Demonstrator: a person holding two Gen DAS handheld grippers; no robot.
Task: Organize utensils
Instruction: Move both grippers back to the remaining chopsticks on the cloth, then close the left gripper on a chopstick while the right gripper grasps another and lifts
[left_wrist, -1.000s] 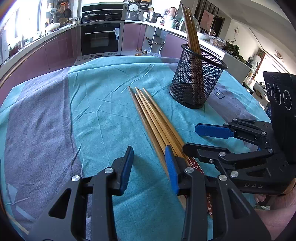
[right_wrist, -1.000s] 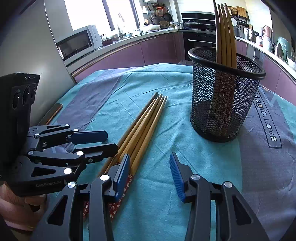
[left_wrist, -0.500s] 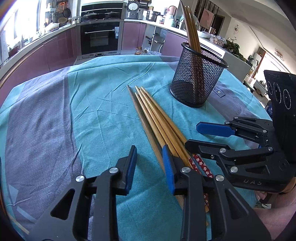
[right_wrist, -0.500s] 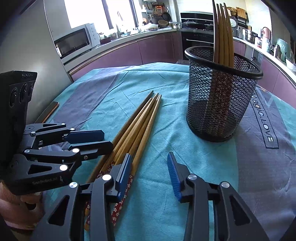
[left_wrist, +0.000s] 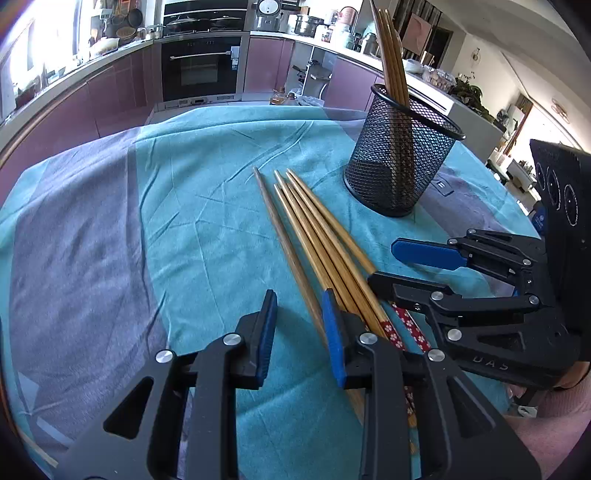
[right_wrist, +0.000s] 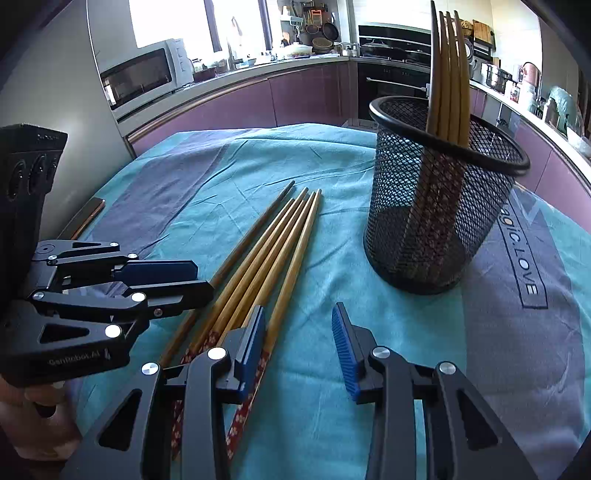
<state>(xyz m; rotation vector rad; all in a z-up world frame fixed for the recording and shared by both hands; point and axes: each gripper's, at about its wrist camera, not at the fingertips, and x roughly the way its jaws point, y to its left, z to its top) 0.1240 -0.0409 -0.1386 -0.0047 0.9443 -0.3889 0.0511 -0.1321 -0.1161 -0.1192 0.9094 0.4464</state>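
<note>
Several bamboo chopsticks (left_wrist: 314, 240) (right_wrist: 266, 251) lie side by side on the teal cloth, with their red patterned ends towards me. A black mesh holder (left_wrist: 399, 162) (right_wrist: 436, 206) behind them has more chopsticks (left_wrist: 391, 55) (right_wrist: 448, 74) standing in it. My left gripper (left_wrist: 300, 332) (right_wrist: 203, 278) is open and low over the bundle's left edge. The darker outer chopstick runs just inside its right pad. My right gripper (right_wrist: 299, 336) (left_wrist: 382, 264) is closing over the bundle's right edge. The outermost chopstick lies beside its left pad, and the pads do not press it.
The teal and grey cloth (left_wrist: 184, 221) covers the round table. A hand (right_wrist: 22, 406) holds the left gripper. A thin brown object (right_wrist: 85, 218) lies at the table's left edge. Kitchen counters, an oven (left_wrist: 201, 70) and a microwave (right_wrist: 144, 77) stand beyond.
The jaws of both grippers have narrowed. Both have crept slightly forward along the chopstick bundle. The chopsticks and the holder have not moved.
</note>
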